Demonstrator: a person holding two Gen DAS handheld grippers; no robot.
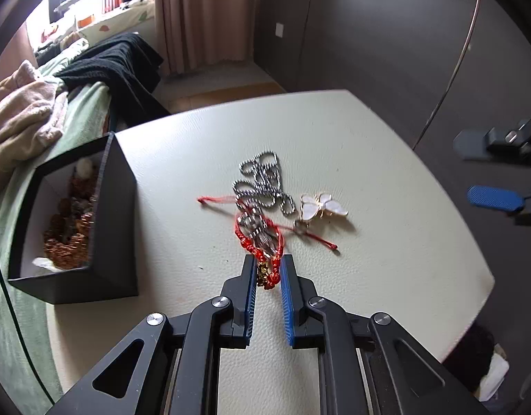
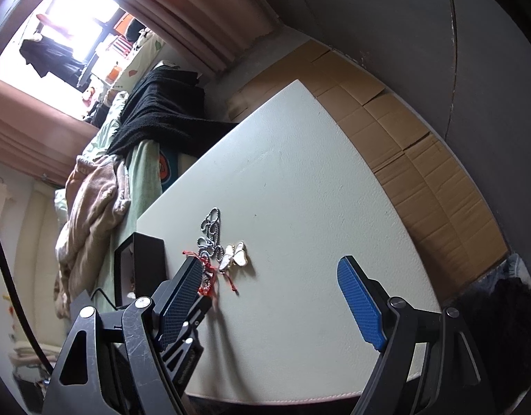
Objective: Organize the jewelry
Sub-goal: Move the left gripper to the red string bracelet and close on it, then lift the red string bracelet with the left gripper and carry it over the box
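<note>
A red braided bracelet point(image 1: 262, 242) with gold beads lies on the white table point(image 1: 369, 276), tangled with a silver ball chain point(image 1: 262, 180). A white butterfly brooch point(image 1: 322, 205) lies just right of them. My left gripper point(image 1: 268, 269) has its jaws narrowly around the bracelet's near end, pads touching it. A black box point(image 1: 116, 228) holding brown beads stands at the left. My right gripper point(image 2: 268, 266) is open and empty above the table's near right; it also shows in the left wrist view point(image 1: 490, 186). The right wrist view shows the chain point(image 2: 210, 231) and brooch point(image 2: 236, 256).
A bed with green sheet point(image 1: 85, 110), a black garment point(image 1: 120, 62) and a pink one point(image 1: 23, 110) lies left of the table. Cardboard point(image 2: 403, 138) covers the floor beyond the table. Dark wall panels stand behind.
</note>
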